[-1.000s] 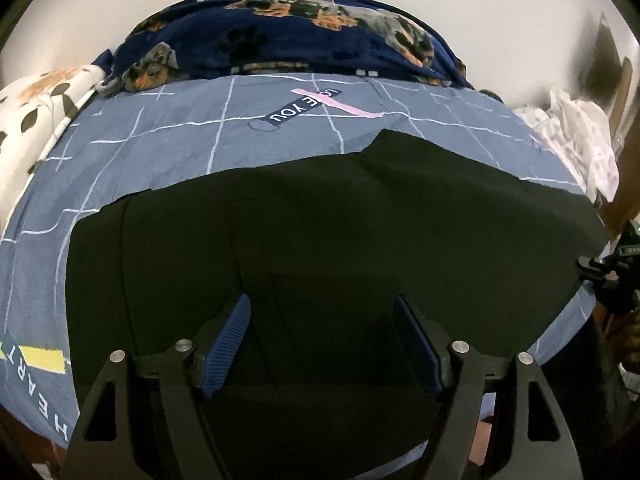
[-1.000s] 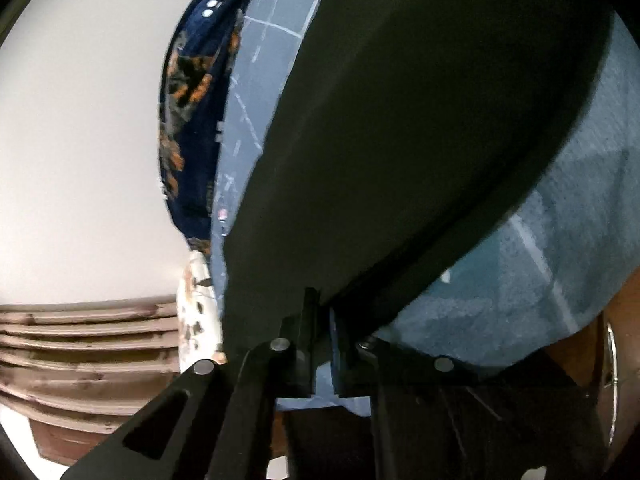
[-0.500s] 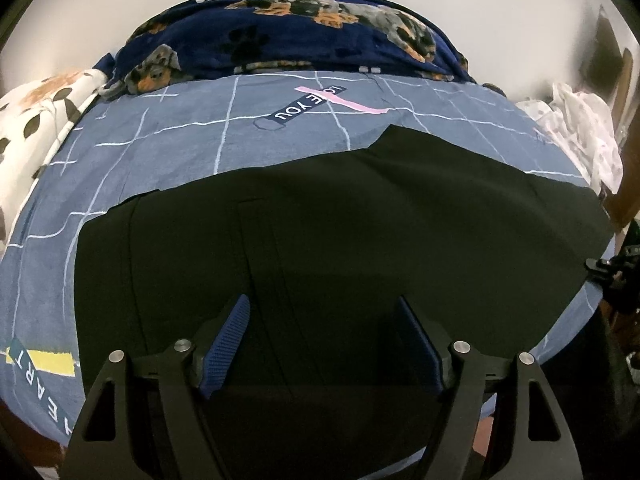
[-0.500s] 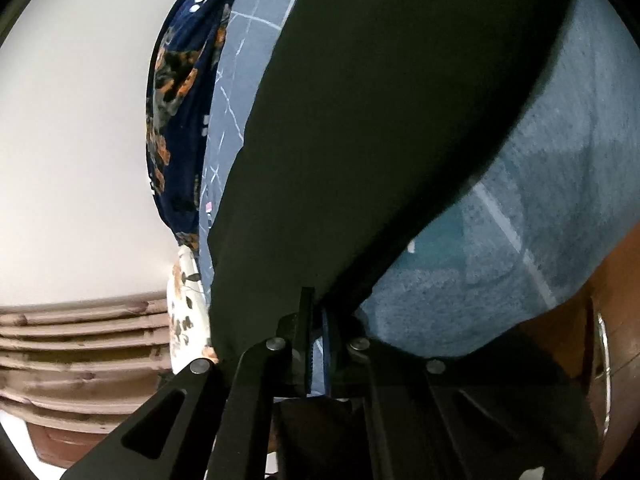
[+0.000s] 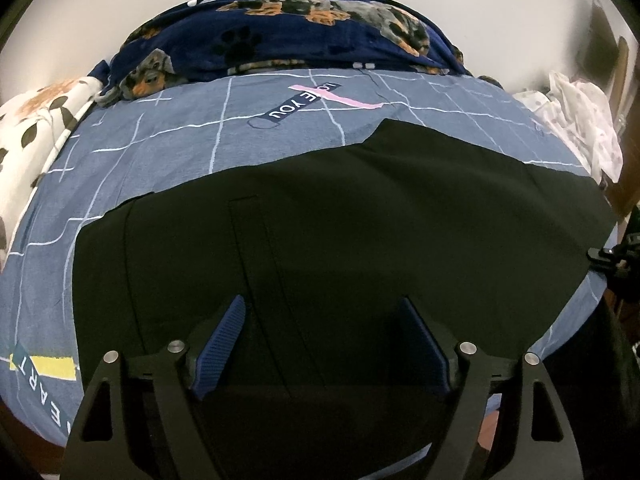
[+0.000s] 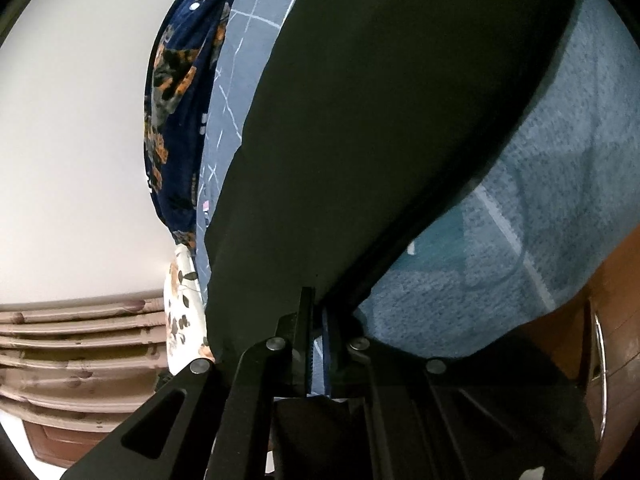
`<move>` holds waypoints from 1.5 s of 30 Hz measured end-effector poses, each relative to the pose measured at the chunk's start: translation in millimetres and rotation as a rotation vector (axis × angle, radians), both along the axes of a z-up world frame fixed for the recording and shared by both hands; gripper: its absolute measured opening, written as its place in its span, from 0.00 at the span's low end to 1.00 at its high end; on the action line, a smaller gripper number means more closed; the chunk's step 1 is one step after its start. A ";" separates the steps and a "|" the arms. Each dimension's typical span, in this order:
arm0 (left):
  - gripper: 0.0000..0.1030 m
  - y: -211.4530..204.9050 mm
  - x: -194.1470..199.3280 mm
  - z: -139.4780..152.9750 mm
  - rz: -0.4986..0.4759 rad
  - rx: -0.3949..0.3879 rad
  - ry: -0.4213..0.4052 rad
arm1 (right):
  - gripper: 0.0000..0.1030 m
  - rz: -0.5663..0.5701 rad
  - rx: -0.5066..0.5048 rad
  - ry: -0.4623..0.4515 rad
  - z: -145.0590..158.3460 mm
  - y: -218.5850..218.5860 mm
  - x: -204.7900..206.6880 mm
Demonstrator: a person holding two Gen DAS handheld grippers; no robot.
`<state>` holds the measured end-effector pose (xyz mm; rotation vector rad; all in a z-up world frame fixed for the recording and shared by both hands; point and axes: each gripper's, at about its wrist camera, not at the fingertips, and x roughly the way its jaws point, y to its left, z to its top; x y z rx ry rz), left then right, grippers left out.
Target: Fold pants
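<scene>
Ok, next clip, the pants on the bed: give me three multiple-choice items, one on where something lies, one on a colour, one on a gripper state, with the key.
1. Where does the dog-print blanket lie?
A. At the far end of the bed, beyond the pants
B. On top of the pants
C. On the floor

2. What colour are the pants?
A. White
B. Black
C. Red

3. How does the left gripper stand?
A. Clamped on the blanket
B. Shut on nothing
C. Open above the pants

Key: 1 A, it is heaped past the blue bedsheet. 2 B, the fabric is dark throughout. 3 C, its blue pads stand wide apart, pinching nothing.
</scene>
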<state>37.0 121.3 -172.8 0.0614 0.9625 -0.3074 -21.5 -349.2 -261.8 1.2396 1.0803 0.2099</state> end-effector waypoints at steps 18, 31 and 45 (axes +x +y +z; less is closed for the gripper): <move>0.84 -6.0 -3.3 -2.0 -0.023 0.029 -0.007 | 0.01 -0.039 0.115 0.016 -11.1 -4.6 -2.5; 0.85 -8.9 -4.1 -3.7 -0.028 0.037 -0.005 | 0.20 -0.124 0.154 0.013 5.3 -38.1 -20.5; 0.86 -9.1 -4.3 -4.4 -0.027 0.038 -0.006 | 0.28 -0.267 0.032 -0.101 40.1 -115.4 -36.9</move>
